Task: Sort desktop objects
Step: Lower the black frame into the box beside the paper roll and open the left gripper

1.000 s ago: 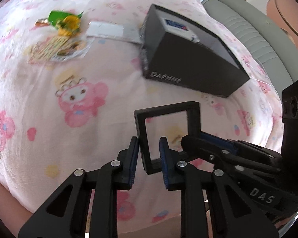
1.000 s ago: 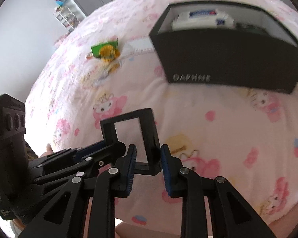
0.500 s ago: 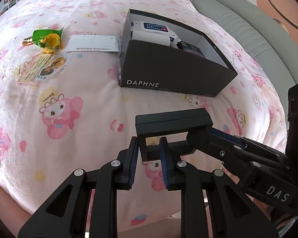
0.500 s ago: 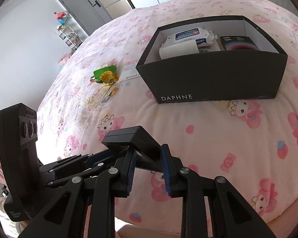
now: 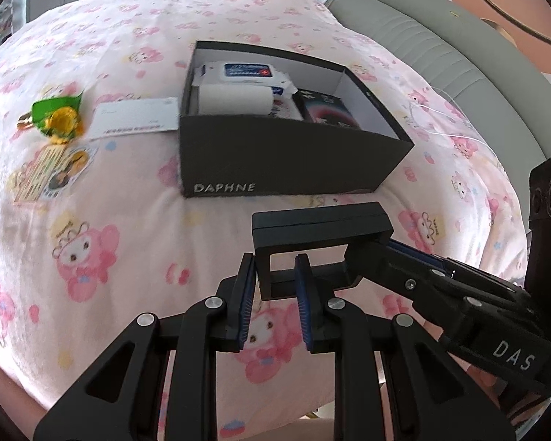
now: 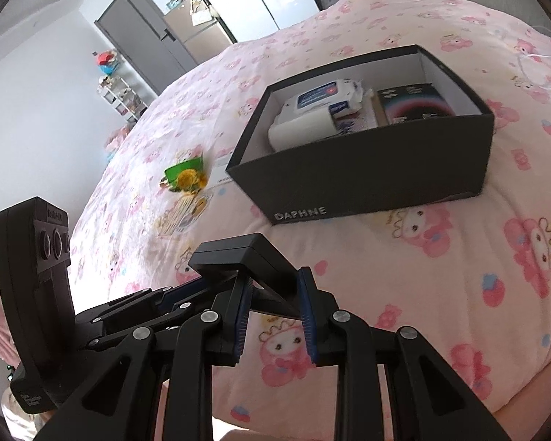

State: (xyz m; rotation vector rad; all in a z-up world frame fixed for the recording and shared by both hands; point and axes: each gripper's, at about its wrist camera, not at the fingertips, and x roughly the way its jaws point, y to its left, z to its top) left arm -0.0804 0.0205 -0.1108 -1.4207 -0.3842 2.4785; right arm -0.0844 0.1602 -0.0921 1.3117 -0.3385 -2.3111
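Observation:
Both grippers hold one black square frame above the pink cloth, tilted nearly edge-on. My left gripper is shut on its near left corner. My right gripper is shut on its other side; in the left wrist view its fingers reach in from the right. The frame also shows in the right wrist view. Beyond it stands the open black DAPHNE box, also in the right wrist view, holding a wipes pack, a white roll and a dark card box.
Left of the box lie a white card, a green and yellow wrapped item and a printed packet on the cartoon-print cloth. A grey sofa runs along the right. A door and shelves stand far back.
Both grippers lifted the black frame and tipped it from facing the camera to nearly edge-on. The view rose, so the box interior now shows.

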